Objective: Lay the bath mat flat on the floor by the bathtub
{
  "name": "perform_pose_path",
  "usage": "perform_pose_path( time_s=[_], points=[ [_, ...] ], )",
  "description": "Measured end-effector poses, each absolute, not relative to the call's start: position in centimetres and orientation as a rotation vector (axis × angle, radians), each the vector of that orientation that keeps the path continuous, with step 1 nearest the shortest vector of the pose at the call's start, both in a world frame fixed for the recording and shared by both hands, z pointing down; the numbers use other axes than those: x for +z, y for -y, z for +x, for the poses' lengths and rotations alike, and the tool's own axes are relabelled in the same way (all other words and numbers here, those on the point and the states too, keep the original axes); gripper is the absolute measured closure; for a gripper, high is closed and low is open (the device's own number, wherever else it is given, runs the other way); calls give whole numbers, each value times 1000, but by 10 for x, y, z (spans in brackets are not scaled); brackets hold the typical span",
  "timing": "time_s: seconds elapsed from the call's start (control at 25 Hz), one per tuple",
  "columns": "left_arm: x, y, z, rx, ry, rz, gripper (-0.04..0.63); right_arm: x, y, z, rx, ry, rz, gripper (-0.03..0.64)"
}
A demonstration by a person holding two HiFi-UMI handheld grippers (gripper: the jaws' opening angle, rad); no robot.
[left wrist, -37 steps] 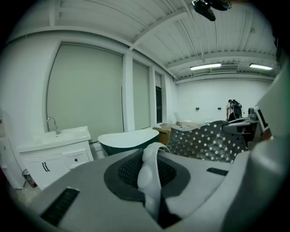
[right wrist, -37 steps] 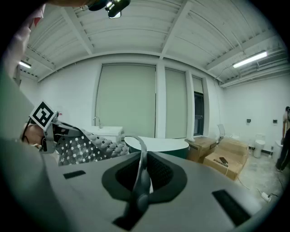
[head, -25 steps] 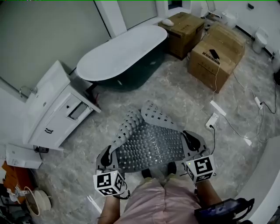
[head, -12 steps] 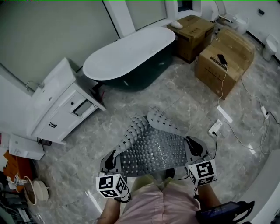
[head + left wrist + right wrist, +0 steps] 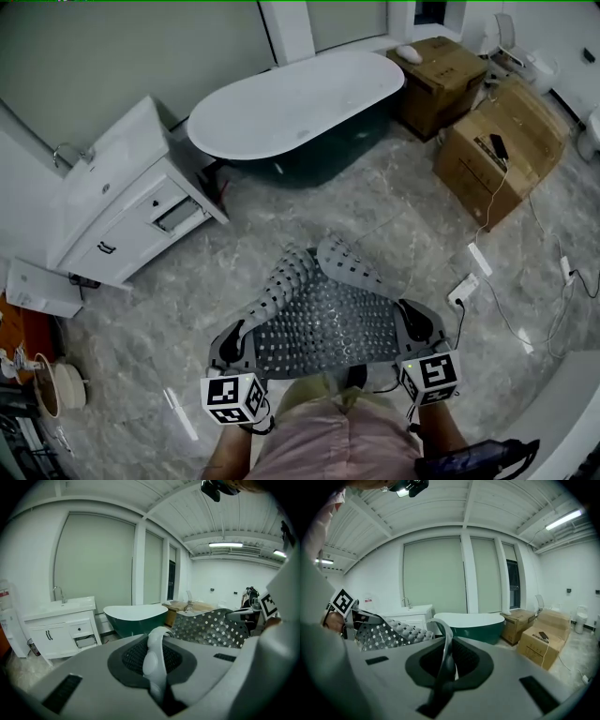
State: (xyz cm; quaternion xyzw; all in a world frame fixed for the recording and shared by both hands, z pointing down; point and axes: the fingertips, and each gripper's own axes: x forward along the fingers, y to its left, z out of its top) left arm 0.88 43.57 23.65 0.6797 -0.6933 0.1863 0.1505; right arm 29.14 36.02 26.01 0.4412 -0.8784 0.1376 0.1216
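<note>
Left jaws: my left gripper [image 5: 231, 339] is clamped on the near left corner of the bath mat [image 5: 323, 319]; a pale fold of its edge sits pinched between the jaws
Right jaws: my right gripper [image 5: 416, 324] is closed on the near right corner; the thin edge runs up between the jaws
Mat: stretched from one set of jaws to the other and held up above the floor [image 5: 403, 216]; the far end, beyond the jaws, droops and curls with its suction cups showing; I cannot tell whether it touches the floor
Bathtub: the dark green bathtub [image 5: 291, 117] lies ahead of both jaws, well apart from the mat's far end; a white vanity cabinet [image 5: 122, 220] stands out past the left jaws
Done: I judge the mat is gripped by both corners and mostly opened out
Left: bring it beside the bathtub, lower it, flatten the curled far end, let go; it is not yet laid down
</note>
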Motion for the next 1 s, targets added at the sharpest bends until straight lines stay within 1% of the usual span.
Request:
perform_pose_path(
  time_s=[0.44, 0.76, 1.0],
  points=[
    [226, -353, -76, 470, 2026, 1961, 555, 242, -277, 206, 337, 2577, 1270, 590],
    [204, -312, -117, 415, 2056, 2002, 555, 216, -235, 164, 268, 2608, 1302, 591],
    [205, -297, -143, 400, 2041, 2019, 555, 213, -218, 137, 255, 2603, 1316, 591]
  ],
)
